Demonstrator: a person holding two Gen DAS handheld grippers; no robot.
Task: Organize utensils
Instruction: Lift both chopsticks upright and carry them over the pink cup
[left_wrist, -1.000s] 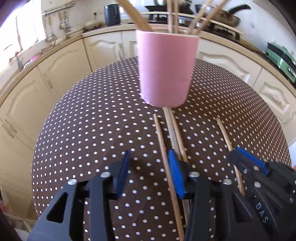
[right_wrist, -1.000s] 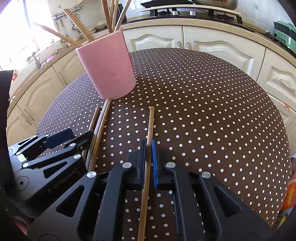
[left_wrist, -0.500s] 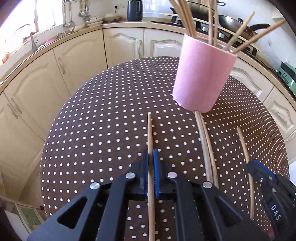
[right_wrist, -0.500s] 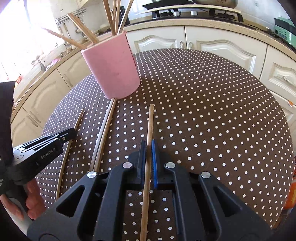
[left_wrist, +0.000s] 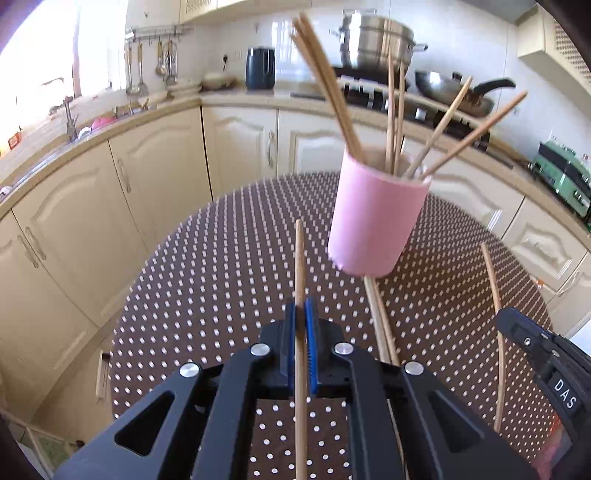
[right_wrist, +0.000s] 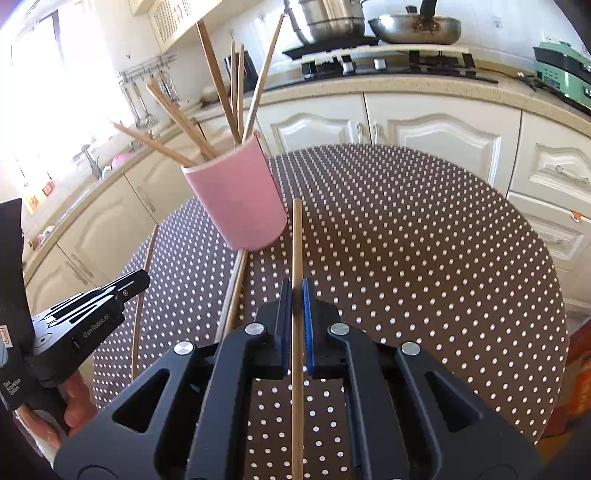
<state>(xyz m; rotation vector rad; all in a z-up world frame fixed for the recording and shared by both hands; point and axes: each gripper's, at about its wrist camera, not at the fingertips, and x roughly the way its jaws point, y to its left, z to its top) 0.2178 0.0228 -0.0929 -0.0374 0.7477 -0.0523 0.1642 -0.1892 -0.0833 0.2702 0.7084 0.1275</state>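
Left claw (left_wrist: 302, 325) clamped on one thin wooden chopstick (left_wrist: 300, 266); right claw (right_wrist: 296, 306) clamped on another (right_wrist: 297, 240). Pink cylindrical cup (left_wrist: 376, 218) with chopsticks stood on brown polka-dot table (left_wrist: 207, 280); two loose chopsticks (left_wrist: 376, 310) lay touching its base.

The left gripper (left_wrist: 302, 328) points downward at a slant, its blue-padded jaws clamped on a thin wooden stick. The right gripper (right_wrist: 296, 306) is angled down likewise, jaws pressed on another stick. A hand (right_wrist: 55, 410) wraps the left gripper's handle, seen from the right wrist.
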